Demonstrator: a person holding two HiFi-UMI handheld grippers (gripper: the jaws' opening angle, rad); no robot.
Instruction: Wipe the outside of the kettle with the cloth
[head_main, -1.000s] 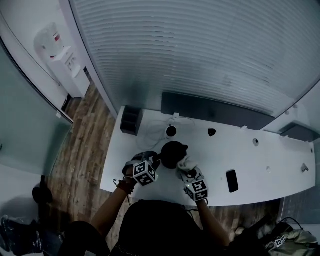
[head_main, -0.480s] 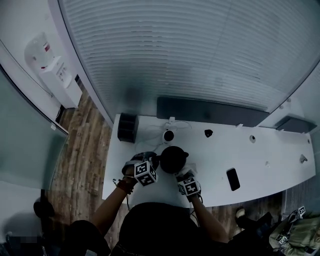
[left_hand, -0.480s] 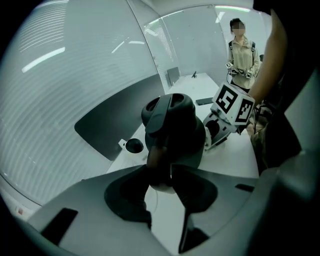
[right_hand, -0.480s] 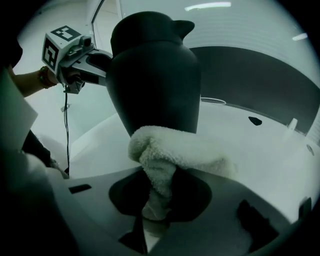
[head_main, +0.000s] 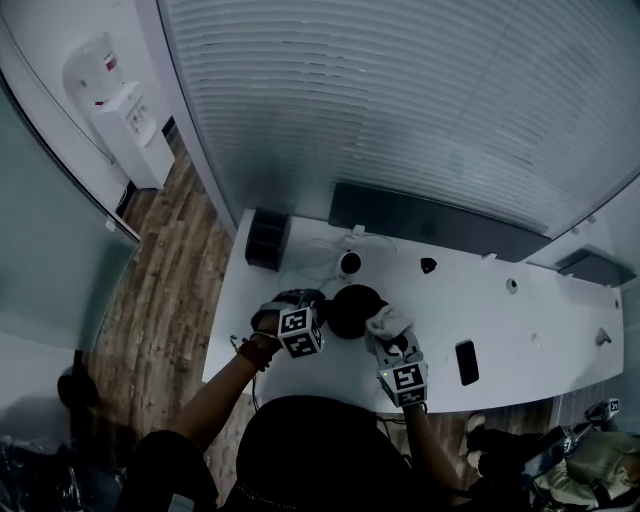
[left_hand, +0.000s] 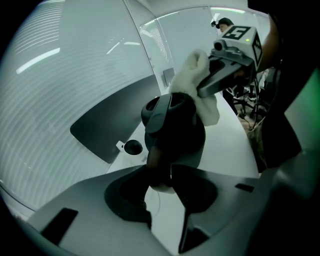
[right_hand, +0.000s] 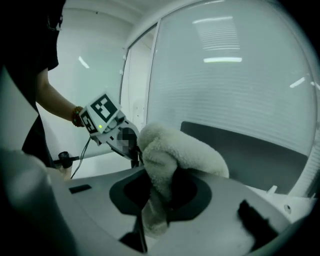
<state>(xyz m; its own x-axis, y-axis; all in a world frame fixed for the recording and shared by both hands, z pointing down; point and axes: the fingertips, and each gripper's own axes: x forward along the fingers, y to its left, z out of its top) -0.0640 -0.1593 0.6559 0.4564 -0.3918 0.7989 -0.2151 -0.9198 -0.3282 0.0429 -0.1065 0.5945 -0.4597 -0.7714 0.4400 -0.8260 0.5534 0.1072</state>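
Observation:
A black kettle (head_main: 352, 308) stands on the white table (head_main: 500, 330) in the head view. My left gripper (head_main: 312, 318) is at its left, shut on the kettle's handle (left_hand: 156, 167), which sits between the jaws in the left gripper view. My right gripper (head_main: 394, 346) is shut on a white fluffy cloth (head_main: 388, 320), and the cloth lies against the kettle's right side. From the left gripper view the cloth (left_hand: 199, 87) rests on the kettle (left_hand: 177, 132) near its top. In the right gripper view the cloth (right_hand: 175, 152) fills the jaws of my right gripper (right_hand: 159, 192) and hides the kettle.
A round kettle base (head_main: 349, 263) with a cable lies just behind the kettle. A black box (head_main: 266, 240) stands at the table's back left, and a long dark panel (head_main: 430, 222) runs along the wall. A phone (head_main: 466, 361) lies to the right, near the front edge.
The right gripper drew the cloth down the kettle's near right side, then back up along that side. The left gripper kept hold of the handle.

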